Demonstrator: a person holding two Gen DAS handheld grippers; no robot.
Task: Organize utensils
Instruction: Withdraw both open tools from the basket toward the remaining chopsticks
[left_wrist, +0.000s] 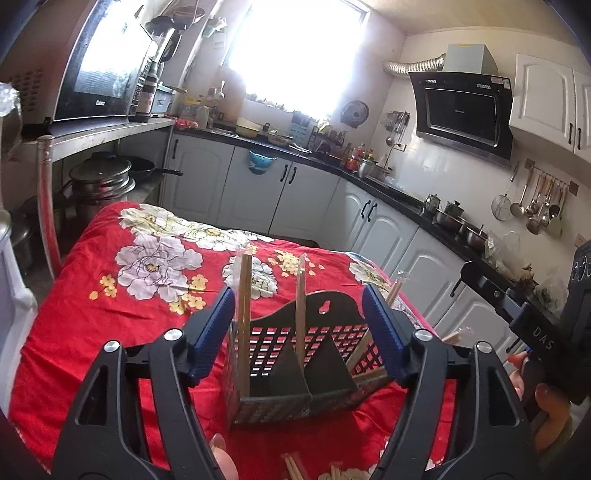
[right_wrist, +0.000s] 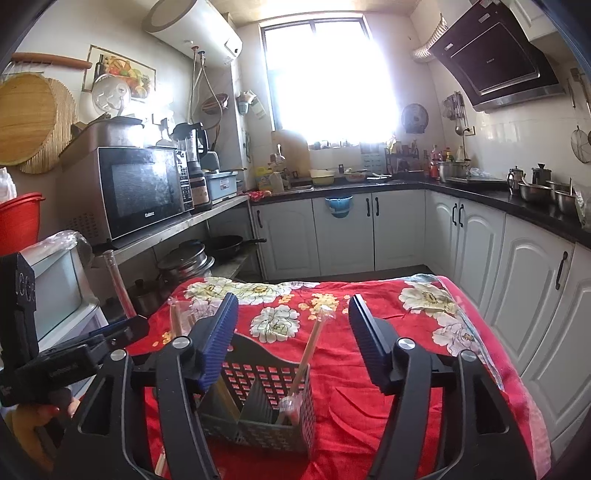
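Note:
A dark perforated utensil holder (left_wrist: 295, 376) with compartments stands on the red floral tablecloth (left_wrist: 140, 280). Wrapped chopstick pairs stand in it: one at the left (left_wrist: 243, 325), one in the middle (left_wrist: 301, 314), others leaning at the right (left_wrist: 364, 349). My left gripper (left_wrist: 299, 332) is open and empty, its blue pads either side of the holder. More chopsticks (left_wrist: 295, 467) lie on the cloth near me. In the right wrist view the holder (right_wrist: 258, 402) holds a leaning wrapped pair (right_wrist: 308, 365). My right gripper (right_wrist: 291, 339) is open and empty above it.
White cabinets with a black counter (right_wrist: 480, 195) run along the back and right. A shelf with a microwave (right_wrist: 140, 188) and pots stands left of the table. The right gripper's body (left_wrist: 535, 325) sits at the right edge of the left wrist view.

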